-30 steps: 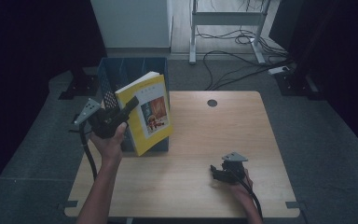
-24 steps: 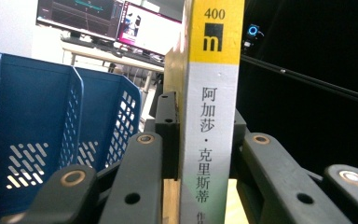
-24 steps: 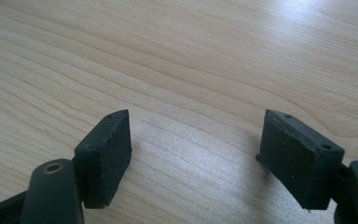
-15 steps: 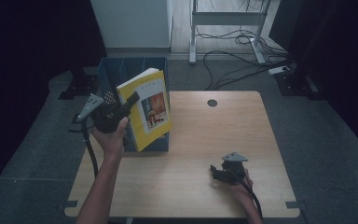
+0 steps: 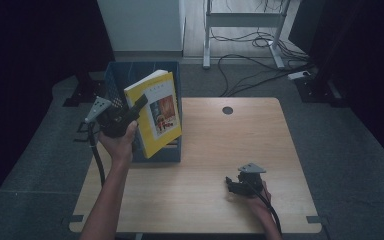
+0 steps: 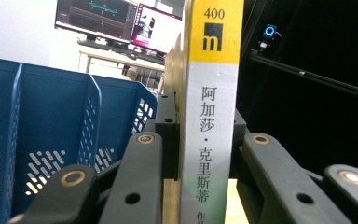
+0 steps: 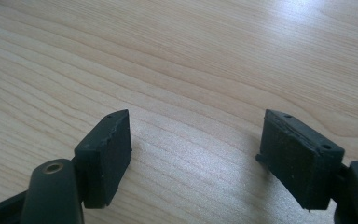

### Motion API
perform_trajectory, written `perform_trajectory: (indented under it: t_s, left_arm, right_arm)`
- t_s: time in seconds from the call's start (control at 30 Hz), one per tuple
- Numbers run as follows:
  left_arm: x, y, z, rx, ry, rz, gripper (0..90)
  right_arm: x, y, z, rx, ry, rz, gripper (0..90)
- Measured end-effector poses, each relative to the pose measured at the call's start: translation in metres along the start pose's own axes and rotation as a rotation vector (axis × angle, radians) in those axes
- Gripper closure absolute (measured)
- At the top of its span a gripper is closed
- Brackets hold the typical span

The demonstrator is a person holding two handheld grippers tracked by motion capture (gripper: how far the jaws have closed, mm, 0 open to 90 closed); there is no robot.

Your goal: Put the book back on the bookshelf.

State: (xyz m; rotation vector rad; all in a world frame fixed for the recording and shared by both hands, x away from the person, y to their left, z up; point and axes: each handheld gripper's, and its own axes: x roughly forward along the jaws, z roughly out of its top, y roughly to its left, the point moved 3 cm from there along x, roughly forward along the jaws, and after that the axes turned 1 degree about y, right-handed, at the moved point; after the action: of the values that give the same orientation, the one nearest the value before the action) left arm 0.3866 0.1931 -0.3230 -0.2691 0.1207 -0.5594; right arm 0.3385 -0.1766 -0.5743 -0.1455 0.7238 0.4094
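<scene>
Left claw (image 5: pixel 139 103) clamped on 1 yellow book (image 5: pixel 157 112), pads on both covers near spine; book held tilted, raised over front edge of 1 blue crate (image 5: pixel 145 70) at worktop's (image 5: pixel 240 145) left side. Right claw (image 7: pixel 196 149) resting on worktop nr front edge, jaws wide apart, nothing betw. 2 claws total.

From overhead, the high view looks forward and down across my table (image 5: pixel 205 165). My left gripper camera sits close behind the book (image 6: pixel 209 116), facing the crate (image 6: pixel 51 126), both also seen from above. My right one stares down at bare tabletop, very near.
</scene>
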Motion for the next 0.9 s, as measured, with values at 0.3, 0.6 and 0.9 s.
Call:
perform_trajectory:
  t_s: [0.3,0.6,0.9]
  left_arm:
    - [0.006,0.007,0.000,0.007,0.011,0.035,75.7]
    - [0.014,0.011,0.001,0.011,0.017,0.063,75.7]
    - [0.022,0.015,-0.002,0.005,0.025,0.093,75.7]
  right_arm:
    - [0.000,0.000,0.000,0.002,0.000,-0.002,24.0]
    - [0.000,0.000,0.000,0.004,-0.001,-0.003,23.9]
    - [0.000,0.000,0.000,0.008,0.000,-0.006,23.9]
